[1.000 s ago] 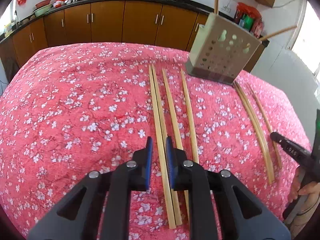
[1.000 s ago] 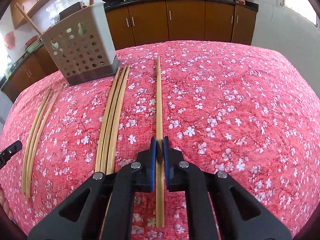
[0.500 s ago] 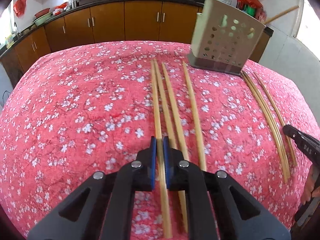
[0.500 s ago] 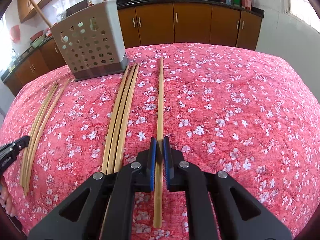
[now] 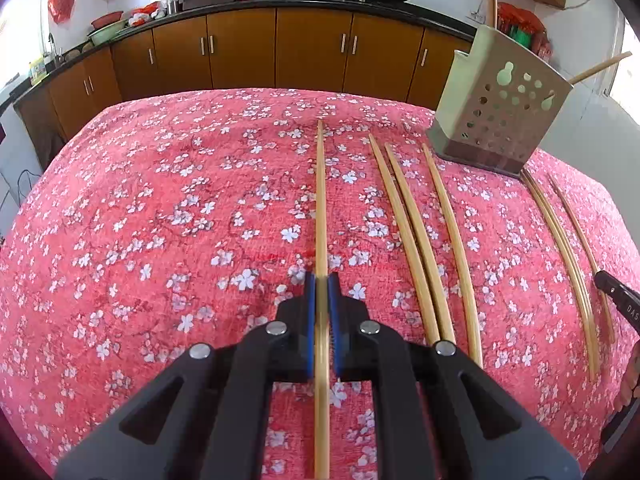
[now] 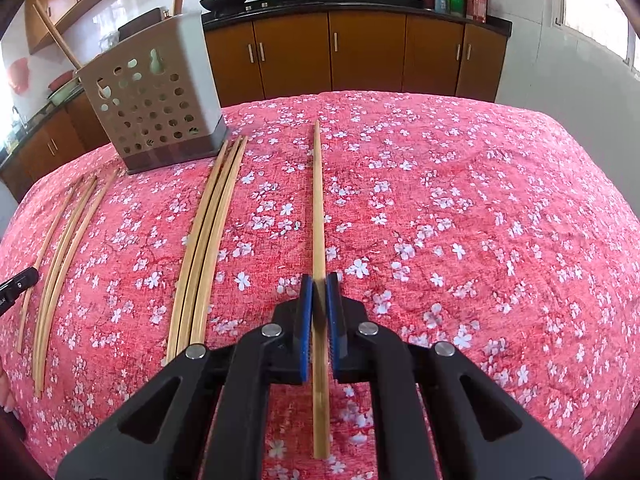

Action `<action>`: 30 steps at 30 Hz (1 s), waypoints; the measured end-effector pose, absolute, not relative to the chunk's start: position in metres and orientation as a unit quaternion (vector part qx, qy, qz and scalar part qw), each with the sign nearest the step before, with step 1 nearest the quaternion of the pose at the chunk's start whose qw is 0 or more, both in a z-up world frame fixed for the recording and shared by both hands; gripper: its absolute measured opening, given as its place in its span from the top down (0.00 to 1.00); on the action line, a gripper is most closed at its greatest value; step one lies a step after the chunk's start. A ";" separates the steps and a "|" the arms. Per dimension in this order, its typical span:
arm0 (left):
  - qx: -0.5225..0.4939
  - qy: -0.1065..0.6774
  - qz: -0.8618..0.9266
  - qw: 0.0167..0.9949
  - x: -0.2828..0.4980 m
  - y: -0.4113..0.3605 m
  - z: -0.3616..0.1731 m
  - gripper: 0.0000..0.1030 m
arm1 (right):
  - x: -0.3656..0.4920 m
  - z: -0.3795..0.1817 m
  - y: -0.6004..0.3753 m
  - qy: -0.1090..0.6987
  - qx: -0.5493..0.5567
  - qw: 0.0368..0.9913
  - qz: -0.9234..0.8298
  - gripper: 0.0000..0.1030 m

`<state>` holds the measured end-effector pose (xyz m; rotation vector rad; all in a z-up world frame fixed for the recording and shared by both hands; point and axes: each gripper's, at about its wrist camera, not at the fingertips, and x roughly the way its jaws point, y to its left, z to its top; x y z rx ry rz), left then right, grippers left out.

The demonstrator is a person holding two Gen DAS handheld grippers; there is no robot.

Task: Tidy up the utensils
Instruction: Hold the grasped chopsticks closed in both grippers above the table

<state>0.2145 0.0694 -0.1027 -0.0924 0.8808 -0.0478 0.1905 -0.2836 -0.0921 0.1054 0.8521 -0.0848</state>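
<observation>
- the left gripper (image 5: 321,284) is seen with its fingers clamped on one chopstick (image 5: 321,208), which lies along the flowered red cloth (image 5: 160,220).
- the right gripper (image 6: 319,284) is likewise clamped on another chopstick (image 6: 318,208).
- the perforated holder (image 6: 154,100) stands at the far side of the desk, with loose chopsticks (image 6: 208,236) laid beside it.

White letters "DAS" legible on the black tip of the right tool (image 5: 618,298), at the left-wrist view's right edge. Nothing else readable.
</observation>
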 end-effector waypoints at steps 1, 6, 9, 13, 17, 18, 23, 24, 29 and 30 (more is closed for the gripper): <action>-0.049 0.426 -0.024 0.903 0.214 0.070 -0.102 0.90 | 0.190 -0.092 -0.284 0.413 0.051 0.908 -0.041 0.92; -0.064 0.425 -0.028 0.902 0.212 0.074 -0.101 0.90 | 0.189 -0.092 -0.282 0.413 0.041 0.909 -0.045 0.92; -0.065 0.426 -0.028 0.902 0.213 0.074 -0.100 0.90 | 0.189 -0.092 -0.282 0.413 0.044 0.909 -0.044 0.92; -0.066 0.426 -0.028 0.902 0.212 0.075 -0.100 0.90 | 0.189 -0.092 -0.284 0.413 0.046 0.909 -0.042 0.92; -0.068 0.426 -0.028 0.902 0.212 0.075 -0.100 0.90 | 0.189 -0.092 -0.283 0.413 0.046 0.909 -0.042 0.92; -0.068 0.426 -0.028 0.902 0.212 0.075 -0.100 0.90 | 0.189 -0.092 -0.283 0.413 0.046 0.909 -0.042 0.92; -0.068 0.426 -0.028 0.902 0.212 0.075 -0.099 0.90 | 0.189 -0.092 -0.284 0.413 0.046 0.909 -0.042 0.91; -0.068 0.426 -0.028 0.902 0.212 0.075 -0.099 0.90 | 0.189 -0.092 -0.283 0.413 0.046 0.909 -0.042 0.91; -0.069 0.427 -0.028 0.901 0.212 0.075 -0.099 0.90 | 0.189 -0.092 -0.284 0.413 0.046 0.909 -0.042 0.91; -0.069 0.427 -0.028 0.901 0.212 0.075 -0.099 0.90 | 0.189 -0.092 -0.283 0.413 0.046 0.909 -0.042 0.91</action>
